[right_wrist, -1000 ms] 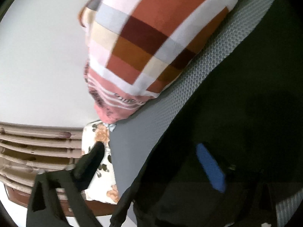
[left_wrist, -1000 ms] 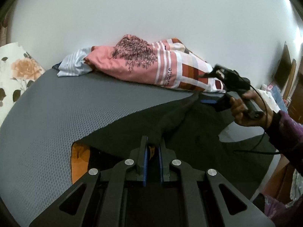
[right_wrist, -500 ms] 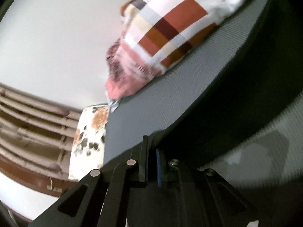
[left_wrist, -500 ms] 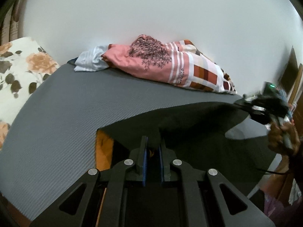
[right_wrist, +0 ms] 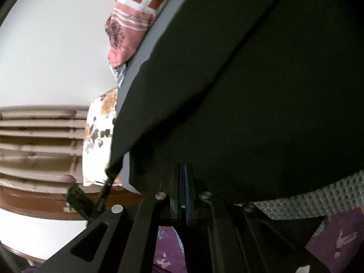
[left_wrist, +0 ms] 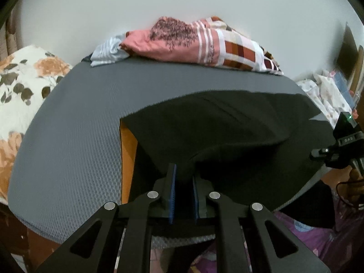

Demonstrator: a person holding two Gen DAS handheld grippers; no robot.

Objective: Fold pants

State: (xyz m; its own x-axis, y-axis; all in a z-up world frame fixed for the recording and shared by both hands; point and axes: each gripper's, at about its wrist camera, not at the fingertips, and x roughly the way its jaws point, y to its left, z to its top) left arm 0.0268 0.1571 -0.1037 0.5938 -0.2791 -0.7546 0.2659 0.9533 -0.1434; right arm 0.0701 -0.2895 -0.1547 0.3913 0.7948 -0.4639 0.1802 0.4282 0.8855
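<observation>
Right now your left gripper (left_wrist: 183,190), at the bottom centre of the left wrist view, has its blue pads set narrow with a bunched edge of the black pants (left_wrist: 227,132) pinched between them. From that pinch the dark cloth fans up and to the right across the middle of the frame, lying over the grey textured mat (left_wrist: 75,136), with an orange surface (left_wrist: 128,161) showing at the cloth's left edge. Your right gripper (right_wrist: 185,195), at the bottom centre of its own view, has its jaws pressed together; the pants fill most of that frame right down to them, but you cannot tell from the dark cloth whether any of it is caught. At the right edge of the left view the same tool appears as a black body with a green light, at the border of the cloth. Farther up, a pink and checked bundle of bedding (left_wrist: 204,45) lies along the white wall (left_wrist: 182,0), and a floral pillow (left_wrist: 20,84) sits at the left edge
</observation>
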